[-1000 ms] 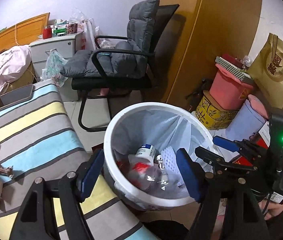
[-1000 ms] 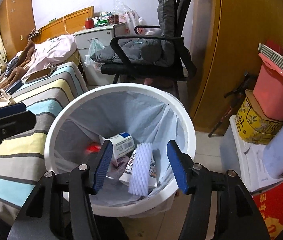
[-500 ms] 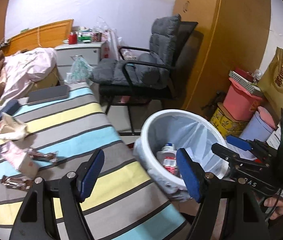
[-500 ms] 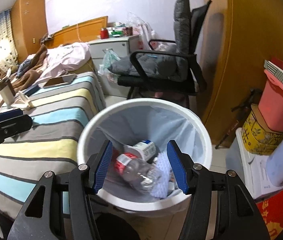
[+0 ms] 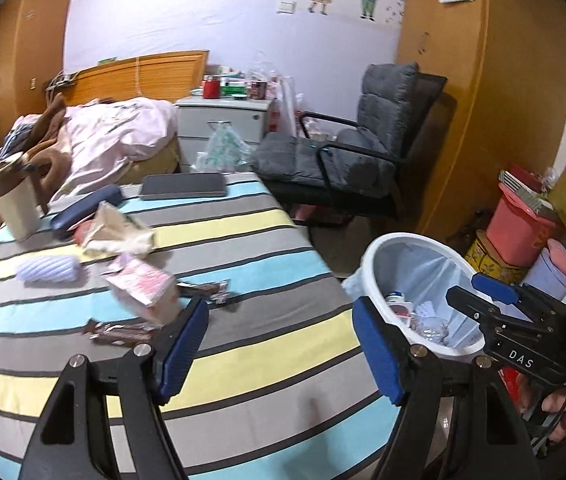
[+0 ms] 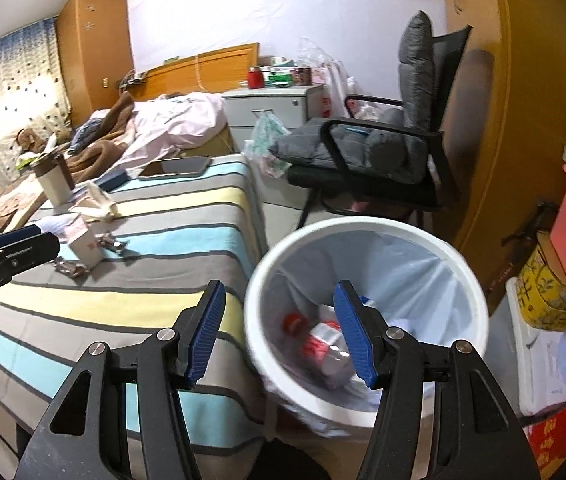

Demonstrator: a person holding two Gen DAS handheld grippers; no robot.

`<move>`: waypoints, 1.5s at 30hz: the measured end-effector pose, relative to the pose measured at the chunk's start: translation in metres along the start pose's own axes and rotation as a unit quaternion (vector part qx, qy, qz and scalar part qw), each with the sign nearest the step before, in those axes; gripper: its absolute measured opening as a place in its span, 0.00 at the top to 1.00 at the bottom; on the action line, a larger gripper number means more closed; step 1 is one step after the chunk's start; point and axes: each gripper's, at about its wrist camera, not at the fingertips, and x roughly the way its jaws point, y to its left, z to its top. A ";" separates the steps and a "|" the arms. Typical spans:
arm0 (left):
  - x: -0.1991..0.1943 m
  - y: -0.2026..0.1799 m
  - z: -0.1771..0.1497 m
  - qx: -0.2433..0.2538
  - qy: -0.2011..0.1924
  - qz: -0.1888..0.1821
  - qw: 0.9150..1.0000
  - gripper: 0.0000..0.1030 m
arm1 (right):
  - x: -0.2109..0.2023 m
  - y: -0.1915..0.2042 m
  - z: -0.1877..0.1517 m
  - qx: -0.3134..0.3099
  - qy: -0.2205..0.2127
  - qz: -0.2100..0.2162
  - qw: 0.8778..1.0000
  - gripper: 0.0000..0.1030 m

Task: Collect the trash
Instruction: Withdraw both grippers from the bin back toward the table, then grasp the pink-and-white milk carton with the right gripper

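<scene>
Left hand-held gripper (image 5: pixel 279 344) hangs over the striped cloth (image 5: pixel 243 240), blue pads spread wide with nothing between them. Just past its left pad lies the trash: a crumpled pink-and-white packet (image 5: pixel 143 288), a dark snack wrapper (image 5: pixel 117 332) in front of it, and a second dark wrapper (image 5: pixel 207 290) just to the right. None of it touches the pads; the packet sits closest, almost against the tip of the left finger in this view. Further back on the cloth there's a pale lilac ribbed roll (image 5: pixel 49 270), a crumpled beige bag (image 5: pixel 117 232), a dark blue case (image 5: pixel 83 210), a cream cup (image 5: pixel 17 208) and a tablet (image 5: pixel 183 186).

Over to the right hand-held gripper (image 6: pixel 279 332): also agape and empty, straddling the near edge of the white bin (image 6: pixel 367 232). Its right pad sits in front of the bin's mouth, its left pad in front of the cloth. Inside the lined bin, a clear bottle with a red cap (image 6: pixel 315 336) and other rubbish lie at the bottom, seen just left of the right pad. The bin stands on the floor just beside the striped surface. The grey padded chair (image 6: pixel 387 144) is behind it. From this side the packet (image 6: pixel 83 244) and wrappers lie well to the left, near the other gripper's tips.
</scene>
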 end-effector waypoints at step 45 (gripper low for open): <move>-0.012 0.234 -0.011 -0.119 0.013 0.106 0.987 0.23 | 0.085 0.186 0.036 -0.160 0.043 0.162 0.973 0.41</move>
